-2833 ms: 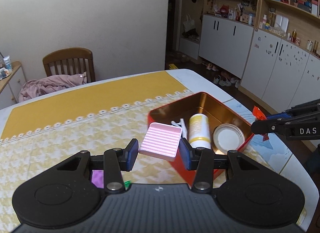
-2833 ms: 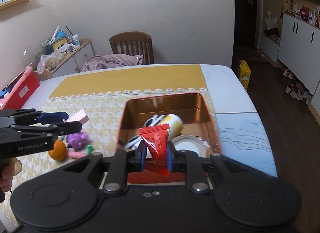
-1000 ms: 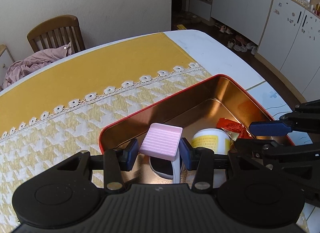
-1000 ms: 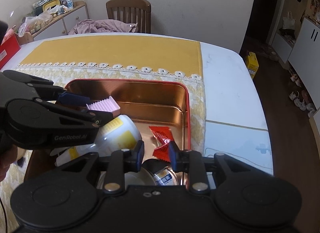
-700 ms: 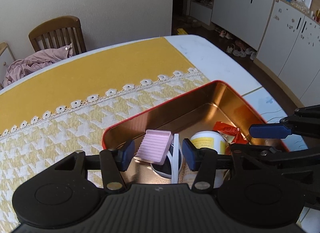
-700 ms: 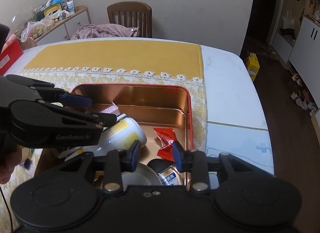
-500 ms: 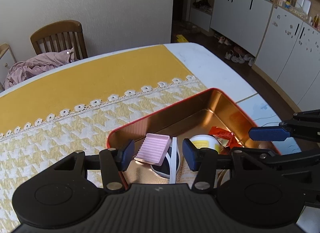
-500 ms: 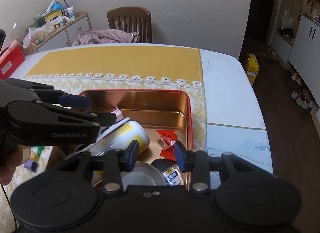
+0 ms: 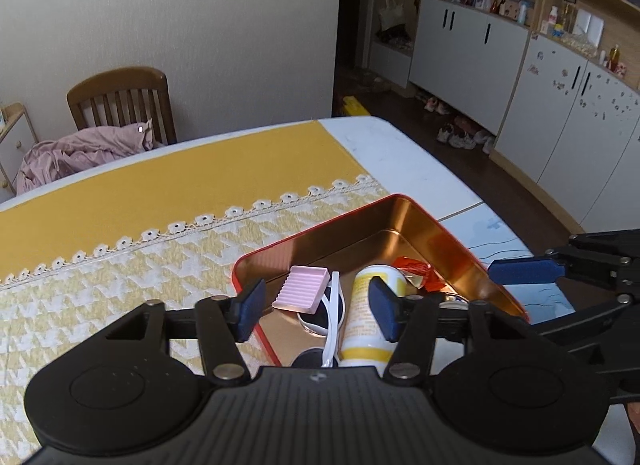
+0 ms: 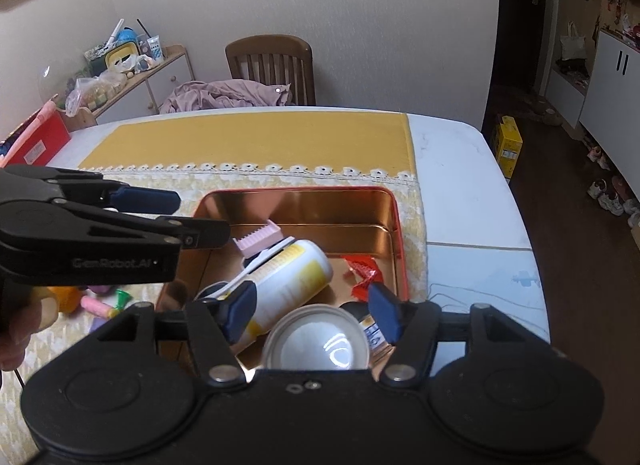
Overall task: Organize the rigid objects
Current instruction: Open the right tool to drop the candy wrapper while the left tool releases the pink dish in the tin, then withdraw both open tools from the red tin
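with the pink ridged block [image 9: 303, 292] and red packet [image 10: 362, 270] lying in the red tin [image 9: 466, 255], both hand-held grippers, left [image 9: 316, 311] and right [image 10: 310, 315], are opening empty and should lift straight clear without nudging the contents.

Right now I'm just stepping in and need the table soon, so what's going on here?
A person is tidying small items into a red tin with two hand-held grippers. The pink ridged block and the red packet lie in the tin beside a white-and-yellow bottle. The left hand-held gripper and the right hand-held gripper are both opening and hold nothing. A few toys wait outside.
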Action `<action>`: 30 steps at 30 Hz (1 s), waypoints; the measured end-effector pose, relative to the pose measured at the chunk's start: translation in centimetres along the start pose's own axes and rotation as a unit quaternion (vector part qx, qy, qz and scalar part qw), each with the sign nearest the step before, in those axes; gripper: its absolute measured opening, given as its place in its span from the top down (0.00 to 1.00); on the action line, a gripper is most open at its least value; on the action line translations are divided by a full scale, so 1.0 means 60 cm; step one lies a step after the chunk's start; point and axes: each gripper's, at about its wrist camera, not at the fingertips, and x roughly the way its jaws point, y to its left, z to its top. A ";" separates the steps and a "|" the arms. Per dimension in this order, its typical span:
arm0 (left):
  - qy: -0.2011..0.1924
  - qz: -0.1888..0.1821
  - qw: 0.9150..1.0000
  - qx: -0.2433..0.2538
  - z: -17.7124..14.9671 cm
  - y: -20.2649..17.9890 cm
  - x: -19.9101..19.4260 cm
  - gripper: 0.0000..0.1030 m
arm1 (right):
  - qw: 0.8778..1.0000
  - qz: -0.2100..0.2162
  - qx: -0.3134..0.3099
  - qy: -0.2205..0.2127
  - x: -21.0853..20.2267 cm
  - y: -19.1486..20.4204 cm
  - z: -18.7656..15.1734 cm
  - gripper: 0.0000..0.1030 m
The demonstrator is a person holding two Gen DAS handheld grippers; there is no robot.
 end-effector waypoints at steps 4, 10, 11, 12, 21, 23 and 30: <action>-0.014 -0.007 1.000 0.002 -0.008 0.005 -0.029 0.41 | 1.000 0.004 0.005 -0.009 -0.017 0.012 -0.006 0.32; -0.036 -0.011 0.999 0.008 -0.026 0.015 -0.075 0.34 | 1.000 0.006 0.009 -0.027 -0.043 0.036 -0.012 0.22; -0.038 -0.014 0.999 0.004 -0.029 0.019 -0.082 0.33 | 1.000 0.005 0.007 -0.030 -0.047 0.041 -0.013 0.21; -0.039 -0.018 0.999 0.000 -0.032 0.023 -0.089 0.33 | 0.999 0.005 0.006 -0.033 -0.051 0.046 -0.014 0.21; -0.064 -0.016 0.998 -0.016 -0.065 0.065 -0.154 0.23 | 0.998 0.007 -0.007 -0.057 -0.087 0.101 -0.027 0.07; -0.070 -0.014 0.997 -0.019 -0.074 0.077 -0.168 0.23 | 0.998 0.008 -0.012 -0.064 -0.096 0.116 -0.030 0.03; -0.075 -0.005 0.997 -0.028 -0.108 0.124 -0.205 0.19 | 0.996 0.021 -0.012 -0.081 -0.112 0.170 -0.041 0.00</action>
